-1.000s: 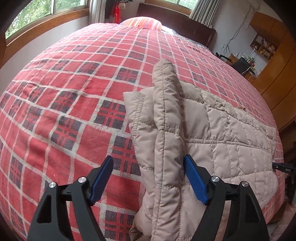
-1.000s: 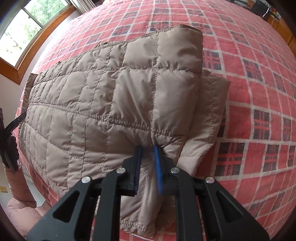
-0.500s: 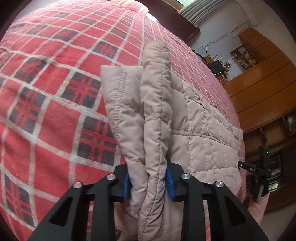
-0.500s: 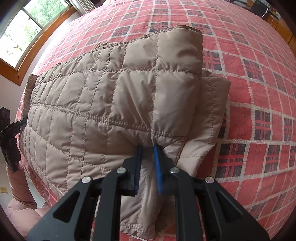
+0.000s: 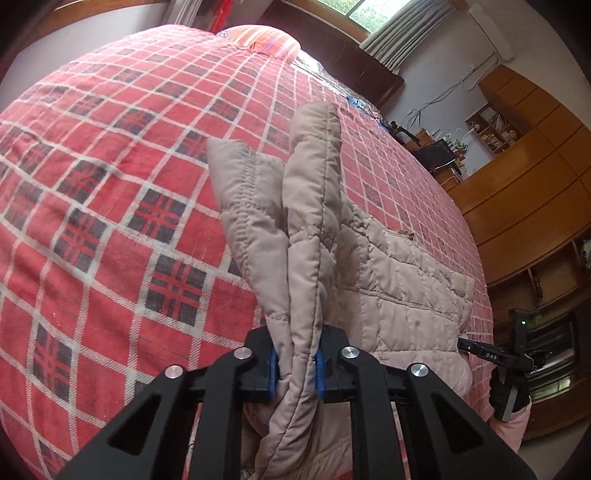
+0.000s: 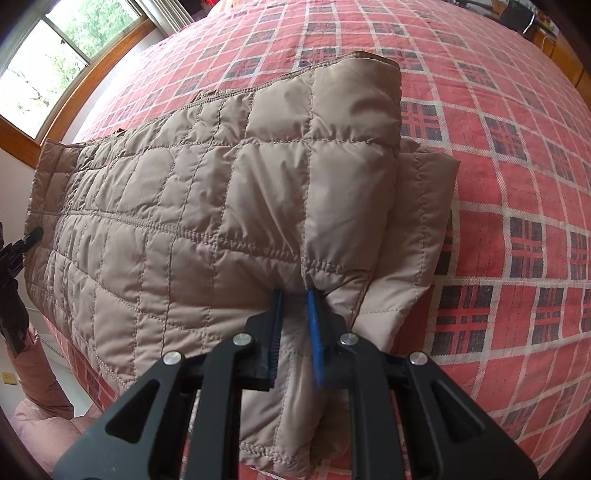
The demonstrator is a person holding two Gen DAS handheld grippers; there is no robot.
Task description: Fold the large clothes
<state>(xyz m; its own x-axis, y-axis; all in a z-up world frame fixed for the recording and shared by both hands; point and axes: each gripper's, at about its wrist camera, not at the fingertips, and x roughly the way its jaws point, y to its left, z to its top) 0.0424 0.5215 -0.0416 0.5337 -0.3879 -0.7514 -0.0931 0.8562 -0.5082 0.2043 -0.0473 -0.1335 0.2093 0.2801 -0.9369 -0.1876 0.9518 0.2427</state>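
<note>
Both tools pinch the quilted jacket [image 6: 229, 206] on the bed [image 6: 517, 206].

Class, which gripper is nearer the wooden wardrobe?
Right. The right gripper holds the jacket at its end toward the wardrobe. The left gripper holds the opposite end, farther from it.

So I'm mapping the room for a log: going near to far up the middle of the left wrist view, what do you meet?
Left tongs → beige quilted jacket → red plaid bedspread → striped pillow → dark headboard → curtained window.
</note>
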